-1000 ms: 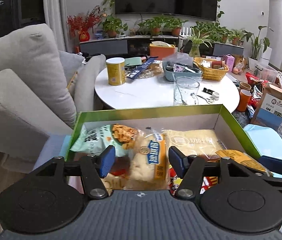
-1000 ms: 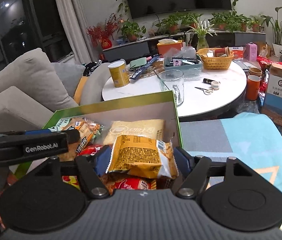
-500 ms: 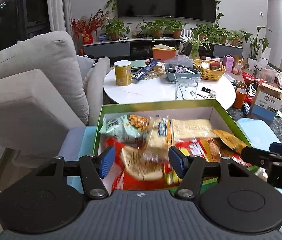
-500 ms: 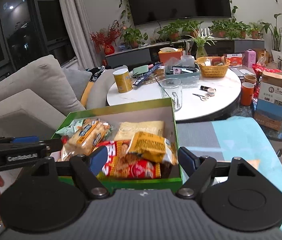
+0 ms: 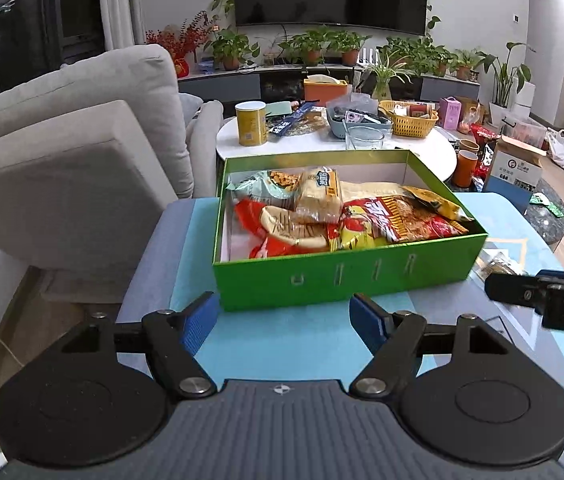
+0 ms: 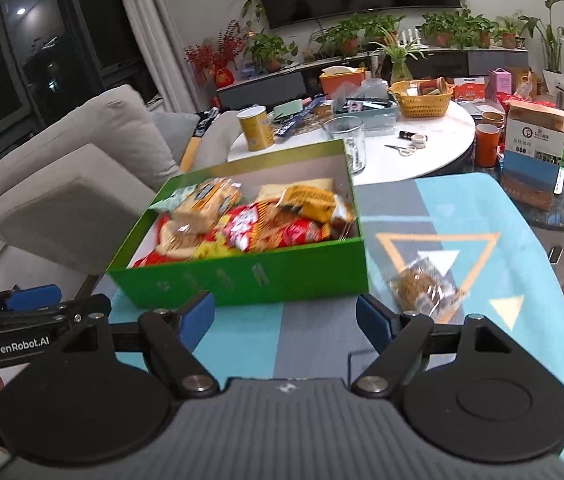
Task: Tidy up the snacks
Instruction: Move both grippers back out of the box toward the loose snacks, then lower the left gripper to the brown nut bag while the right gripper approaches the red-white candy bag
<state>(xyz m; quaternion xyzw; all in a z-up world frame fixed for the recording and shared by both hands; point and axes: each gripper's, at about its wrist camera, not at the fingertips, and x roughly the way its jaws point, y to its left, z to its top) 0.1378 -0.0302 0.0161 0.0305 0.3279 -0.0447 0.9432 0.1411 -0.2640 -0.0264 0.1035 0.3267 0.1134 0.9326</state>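
Observation:
A green box (image 5: 346,276) (image 6: 241,276) stands on a blue patterned cloth (image 5: 290,344) and holds several snack packets: a yellow packet (image 5: 436,202) (image 6: 314,200), red packets (image 5: 402,220) (image 6: 277,232) and a bread packet (image 5: 318,194) (image 6: 201,204). One clear packet of brown snack (image 6: 422,290) lies on the cloth right of the box. My left gripper (image 5: 284,314) is open and empty, in front of the box. My right gripper (image 6: 286,312) is open and empty, in front of the box's right corner, just left of the loose packet.
A grey sofa (image 5: 81,152) stands to the left. Behind the box is a white round table (image 6: 422,152) with a yellow can (image 5: 250,123), a glass jar (image 6: 348,136), a yellow basket (image 6: 422,100) and scissors. A cardboard box (image 6: 534,152) stands at the right.
Both grippers have pulled back from over the box to in front of it. The right gripper has let go of the yellow packet, which now lies in the box.

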